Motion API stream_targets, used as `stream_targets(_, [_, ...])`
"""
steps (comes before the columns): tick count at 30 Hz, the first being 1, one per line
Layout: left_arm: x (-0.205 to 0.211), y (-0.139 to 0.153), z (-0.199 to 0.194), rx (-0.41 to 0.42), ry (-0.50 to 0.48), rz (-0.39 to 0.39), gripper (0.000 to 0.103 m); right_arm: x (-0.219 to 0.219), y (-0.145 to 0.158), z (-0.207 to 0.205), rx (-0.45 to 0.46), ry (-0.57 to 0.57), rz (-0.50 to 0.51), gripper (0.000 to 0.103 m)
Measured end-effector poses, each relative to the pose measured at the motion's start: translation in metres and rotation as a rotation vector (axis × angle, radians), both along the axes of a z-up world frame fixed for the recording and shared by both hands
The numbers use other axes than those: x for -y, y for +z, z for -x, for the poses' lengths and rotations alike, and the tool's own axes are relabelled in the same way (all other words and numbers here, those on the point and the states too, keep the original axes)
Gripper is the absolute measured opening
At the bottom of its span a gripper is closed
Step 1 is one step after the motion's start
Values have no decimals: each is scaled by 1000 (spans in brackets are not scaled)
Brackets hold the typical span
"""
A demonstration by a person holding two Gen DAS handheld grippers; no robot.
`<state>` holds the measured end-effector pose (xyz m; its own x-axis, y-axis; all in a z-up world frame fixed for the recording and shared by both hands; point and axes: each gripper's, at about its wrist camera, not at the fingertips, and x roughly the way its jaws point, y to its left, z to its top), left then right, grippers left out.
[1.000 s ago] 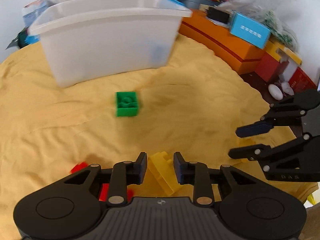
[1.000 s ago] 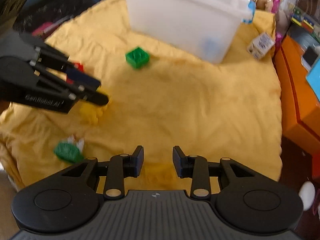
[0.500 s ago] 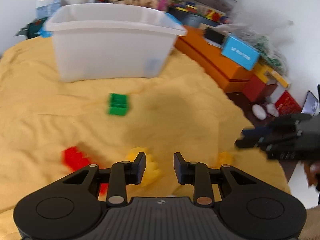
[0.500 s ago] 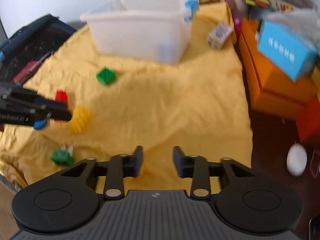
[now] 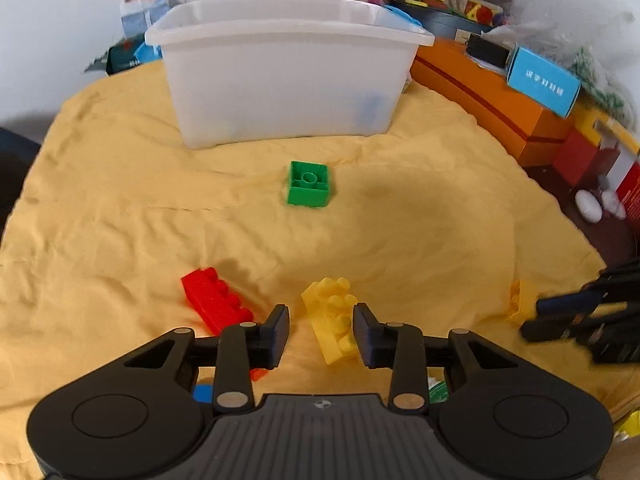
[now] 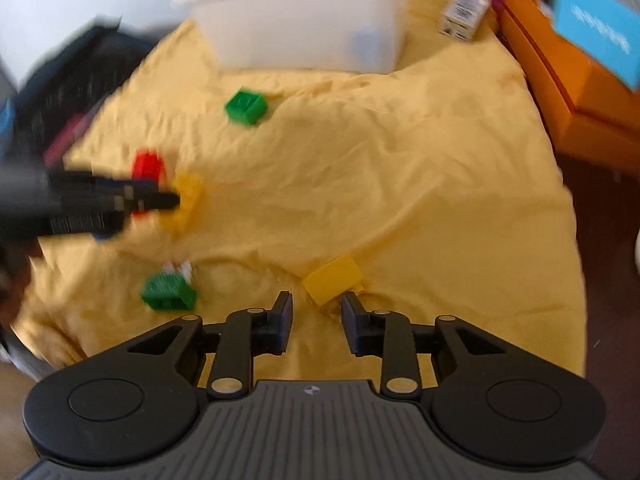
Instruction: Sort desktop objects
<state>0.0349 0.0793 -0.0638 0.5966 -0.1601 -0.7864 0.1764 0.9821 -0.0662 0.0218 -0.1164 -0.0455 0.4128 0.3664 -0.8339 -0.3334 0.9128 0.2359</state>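
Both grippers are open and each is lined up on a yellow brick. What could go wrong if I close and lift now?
1. The left gripper has its fingers around the studded yellow brick, which lies skewed; closing may pinch a corner and twist it out.
2. The red brick sits right beside the left finger and could get nudged.
3. The flat yellow brick ahead of the right gripper lies on the wrinkled yellow cloth; the fingers may catch fabric.

cloth (image 5: 120,216) yellow | bin (image 5: 280,92) translucent white | bricks: green (image 5: 309,189), red (image 5: 216,303), yellow (image 5: 334,326) (studded)
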Motion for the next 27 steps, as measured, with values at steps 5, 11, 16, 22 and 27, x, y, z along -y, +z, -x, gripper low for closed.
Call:
stream_targets(5, [-8,8,8,-1,21,2,38,24,1,-2,-37,-127,-89,37])
stream_targets(11, [9,17,8,16,-21,4,39,20,-7,-8,-96,-147,-131,37])
stream_targets(16, [12,11,5,-5,-28,-8,39,7,-6,-15,-58,-103,-98,31])
stream_targets(22, [7,10,2,-5,-1,-7,38,-53,17,2,308,206,260,31])
stream_targets(27, [11,7,-2,-30,-20,-21,38,-84,-15,-11,413,311,535,31])
